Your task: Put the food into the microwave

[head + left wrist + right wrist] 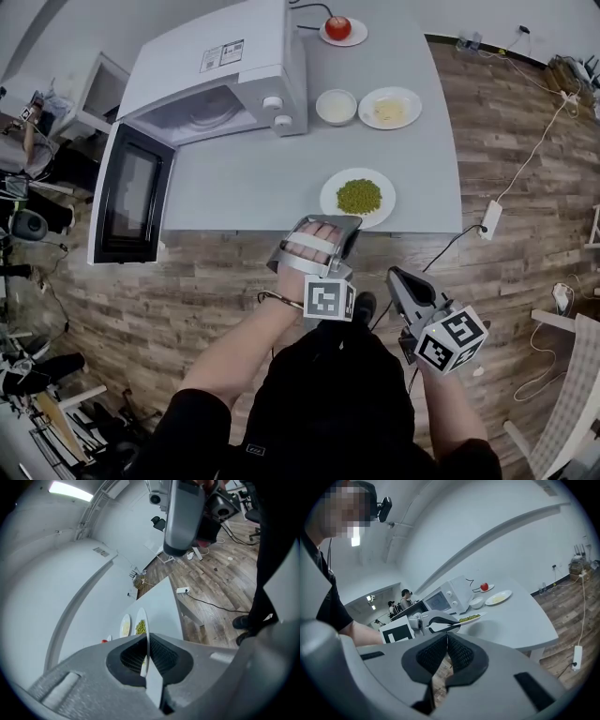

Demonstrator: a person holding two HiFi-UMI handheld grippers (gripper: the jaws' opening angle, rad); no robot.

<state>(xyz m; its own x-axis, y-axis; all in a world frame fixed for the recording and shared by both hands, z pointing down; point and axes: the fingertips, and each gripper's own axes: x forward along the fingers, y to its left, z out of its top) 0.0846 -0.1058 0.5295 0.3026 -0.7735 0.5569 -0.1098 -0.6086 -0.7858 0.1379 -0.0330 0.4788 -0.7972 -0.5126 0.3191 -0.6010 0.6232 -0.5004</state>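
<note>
**Tools.** Left gripper (146, 645): jaws closed on the near rim of the plate of green peas (328, 199). Its own view shows the rim edge-on between the ribbed pads. Right gripper (447, 642): jaws together with nothing between them, held over the floor off the table's near edge.

**Task item.** The plate of green peas is at the near edge of the table, well apart from the microwave (225, 80). Only the right gripper view shows it clear of the table top, with its shadow beneath. The head view alone shows the microwave door (129, 195) swung open and the cavity with its turntable.

**Other items on table.** Empty white bowl (337, 106). Beside it a plate of pale yellow food (389, 108). At the far edge, a tomato (338, 27) on a saucer.

**Surface and room.** Grey table (244, 178), wood-plank floor (506, 131), white walls. A white adapter (490, 217) and cable lie on the floor. The right gripper view shows two people (407, 598) standing beyond the microwave.

**Writing.** The label (222, 56) on the microwave top is too small to read. Each gripper's cube carries black-and-white square markers.
</note>
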